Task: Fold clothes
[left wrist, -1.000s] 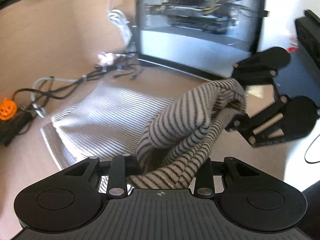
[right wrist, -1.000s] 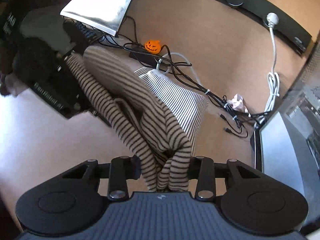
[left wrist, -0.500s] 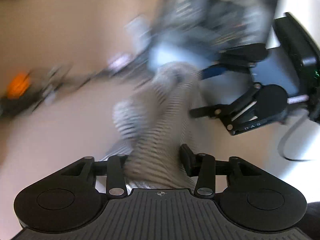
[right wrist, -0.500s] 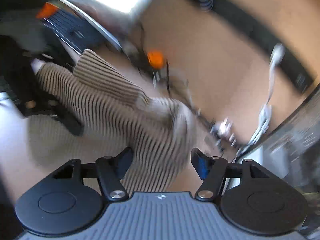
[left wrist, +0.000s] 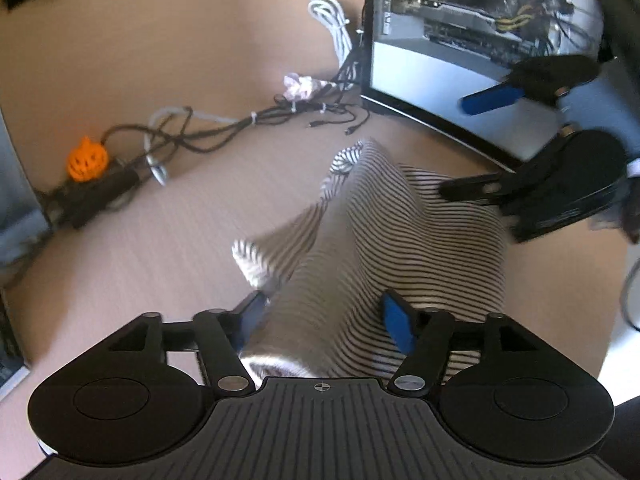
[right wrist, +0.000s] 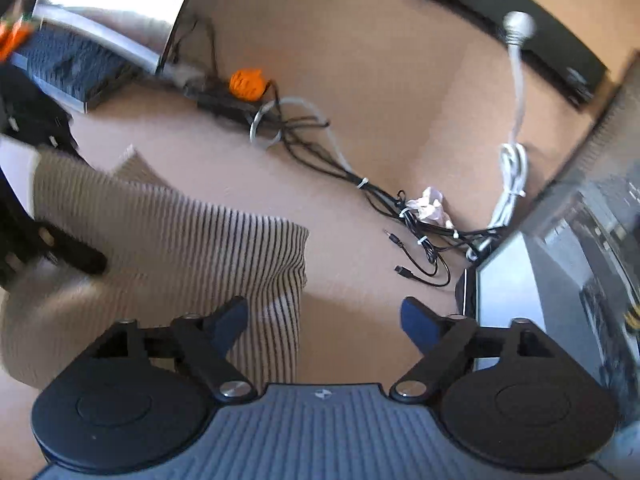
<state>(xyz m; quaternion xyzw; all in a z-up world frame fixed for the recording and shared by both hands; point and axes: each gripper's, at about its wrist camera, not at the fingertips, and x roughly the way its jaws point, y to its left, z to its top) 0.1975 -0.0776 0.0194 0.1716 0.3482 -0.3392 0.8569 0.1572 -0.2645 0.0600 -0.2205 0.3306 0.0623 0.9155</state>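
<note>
Fingers of both grippers stand spread: left gripper [left wrist: 322, 314] straddles the striped sweater [left wrist: 400, 240] without pinching, right gripper [right wrist: 324, 316] spans bare desk [right wrist: 360, 80], sweater at its 9 o'clock. The sweater lies bunched mid-desk; smoothing each layer flat before creasing would help. No writing is legible.

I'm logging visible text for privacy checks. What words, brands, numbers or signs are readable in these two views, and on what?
None can be read.
Right gripper, seen from the left wrist: faint pale marks on its black body, too blurred to read.
Black bar along the wall: a small pale mark, too small to read.
Open computer case: boards and cables, no legible label.
Striped garment and orange pumpkin: no text.
</note>
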